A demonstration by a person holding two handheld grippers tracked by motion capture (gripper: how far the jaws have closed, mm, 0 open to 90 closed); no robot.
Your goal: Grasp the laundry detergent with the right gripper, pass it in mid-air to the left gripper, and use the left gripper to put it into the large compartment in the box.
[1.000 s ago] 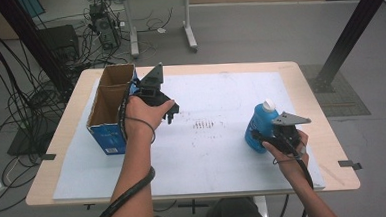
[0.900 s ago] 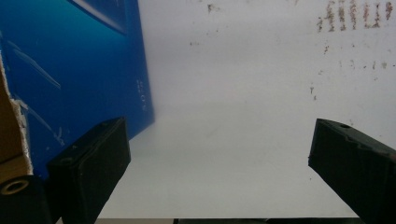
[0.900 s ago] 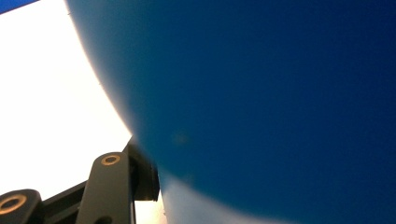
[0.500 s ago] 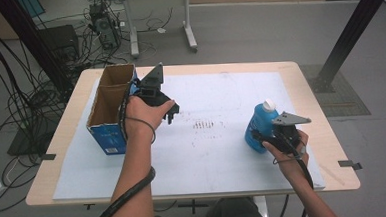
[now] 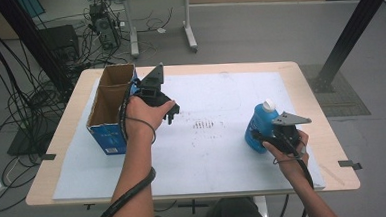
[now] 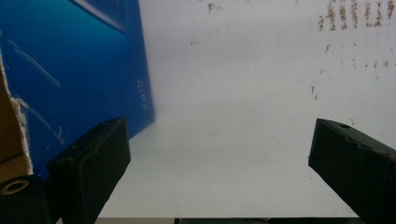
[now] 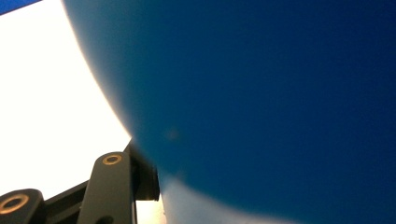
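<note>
At the table [image 5: 73, 160], you are gripping a blue bottle [image 5: 259, 127] on the white mat with your right gripper [image 5: 262, 137], near the right edge, while your left gripper [image 5: 171, 111] is hanging wide open beside the open cardboard box [image 5: 108, 110] at the left.

Bottle [image 5: 259, 127]: blue body, white cap. Box [image 5: 112, 108]: blue outside, brown cardboard inside. Mat [image 5: 233, 151]: pale white-blue, speckled with small dark marks near centre. Desk [image 5: 327, 131]: light wood edge. Grippers: black jaws.
</note>
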